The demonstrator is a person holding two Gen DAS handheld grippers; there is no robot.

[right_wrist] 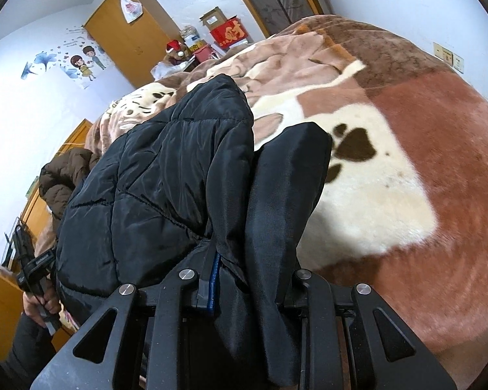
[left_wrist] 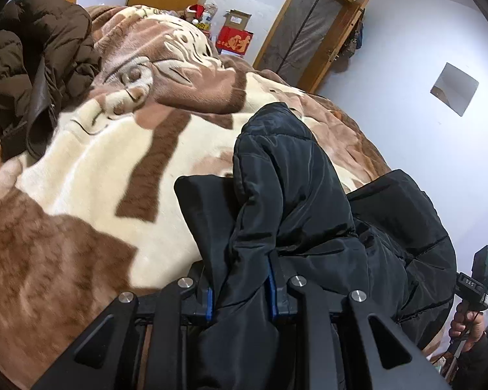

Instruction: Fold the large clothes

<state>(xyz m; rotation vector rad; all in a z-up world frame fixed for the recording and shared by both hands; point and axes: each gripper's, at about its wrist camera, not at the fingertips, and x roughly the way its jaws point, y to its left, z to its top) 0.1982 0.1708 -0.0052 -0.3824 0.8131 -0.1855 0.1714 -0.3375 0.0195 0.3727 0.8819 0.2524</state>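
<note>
**Above the bed: black jacket held up by both grippers**

Above the patterned blanket (left_wrist: pixel 91 169) we see the black padded jacket (left_wrist: pixel 309 201) lifted, hanging from both grippers. We take the blanket as our landmark.

Left gripper (left_wrist: pixel 240 295): jaws nearly together, clamped on a fold of the jacket's fabric; blue pads (left_wrist: pixel 271 295) press the cloth from both sides. The jacket rises ahead of the fingers and drapes off to the right, covering that part of the blanket.

Right gripper (right_wrist: pixel 244 289): likewise clenched on the jacket (right_wrist: pixel 166 175), one blue pad (right_wrist: pixel 214 286) visible against the fabric; the other pad is hidden by cloth. A smooth black flap (right_wrist: pixel 286 201) hangs over the right-hand finger.

From the left wrist view we note the person's hand (left_wrist: pixel 468 325) gripping the other tool's handle, beyond the jacket. The right wrist view shows the opposite hand (right_wrist: pixel 42 302) likewise.

A brown padded coat (left_wrist: pixel 32 65) lies bunched on the blanket's far left part, well apart from the black jacket. Beyond the blanket stand a red box (left_wrist: pixel 234 42) and a wooden wardrobe (right_wrist: pixel 130 35).
</note>
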